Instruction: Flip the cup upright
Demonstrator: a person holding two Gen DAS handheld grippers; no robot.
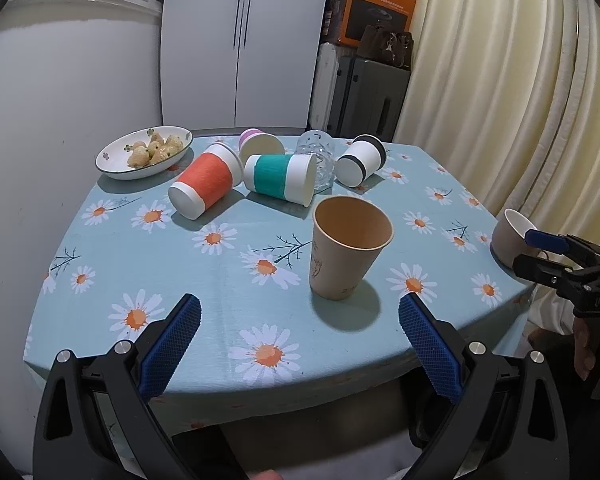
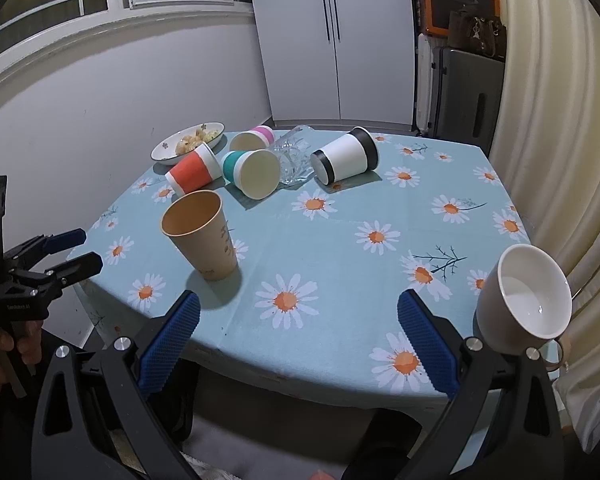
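A tan paper cup [image 1: 346, 246] [image 2: 202, 236] stands upright near the table's front. Behind it several cups lie on their sides: an orange-banded one [image 1: 206, 184] [image 2: 192, 170], a teal-banded one [image 1: 282, 178] [image 2: 252, 172], a pink-banded one [image 1: 258, 146] [image 2: 252, 138], a black-banded one [image 1: 360, 160] [image 2: 346, 158], and a clear glass [image 1: 318, 156] [image 2: 294, 158]. A brown mug with a white inside [image 2: 524, 296] [image 1: 510, 236] stands at the table's right front edge. My left gripper [image 1: 300, 316] is open and empty, just in front of the tan cup. My right gripper [image 2: 298, 316] is open and empty, left of the mug.
A white dish of food [image 1: 144, 152] [image 2: 188, 142] sits at the back left of the table with the daisy cloth [image 1: 220, 264] [image 2: 340, 248]. A cream curtain [image 1: 500, 80] hangs close on the right. A white cabinet, boxes and suitcases stand behind.
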